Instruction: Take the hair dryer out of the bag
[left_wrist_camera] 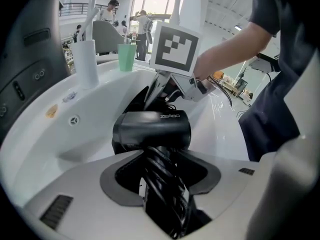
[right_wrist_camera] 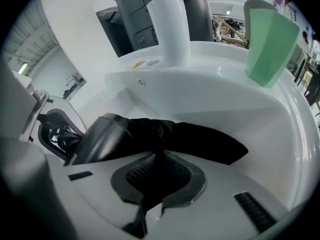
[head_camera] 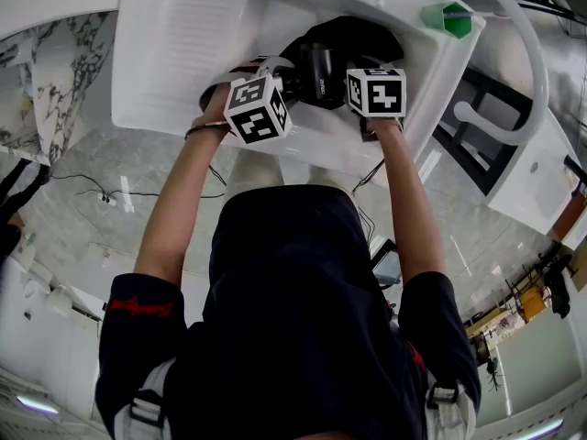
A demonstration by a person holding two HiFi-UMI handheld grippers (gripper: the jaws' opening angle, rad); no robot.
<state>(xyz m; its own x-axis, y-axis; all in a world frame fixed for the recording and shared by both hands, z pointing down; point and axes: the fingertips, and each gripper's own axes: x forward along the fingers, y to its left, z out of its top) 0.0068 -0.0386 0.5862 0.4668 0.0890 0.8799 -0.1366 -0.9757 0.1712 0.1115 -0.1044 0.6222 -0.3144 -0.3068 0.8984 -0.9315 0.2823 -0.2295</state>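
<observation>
A black hair dryer (left_wrist_camera: 152, 129) hangs over the white basin, its barrel crosswise in the left gripper view. My left gripper (left_wrist_camera: 162, 194) is shut on its handle, which has the black cord wound round it. In the head view the hair dryer (head_camera: 319, 71) sits between the two marker cubes, with the left gripper (head_camera: 292, 82) on it. The black cloth bag (right_wrist_camera: 200, 141) lies in the basin behind the dryer's barrel (right_wrist_camera: 100, 136). My right gripper (right_wrist_camera: 155, 184) is shut on a pinched fold of that bag. The bag's mouth is hidden behind the dryer.
The basin (head_camera: 183, 53) has a raised rim with a white cup (right_wrist_camera: 170, 29) and a green cup (right_wrist_camera: 270, 39) standing on it. A curved white rail (head_camera: 523, 71) runs along the right. People stand far off in the room behind.
</observation>
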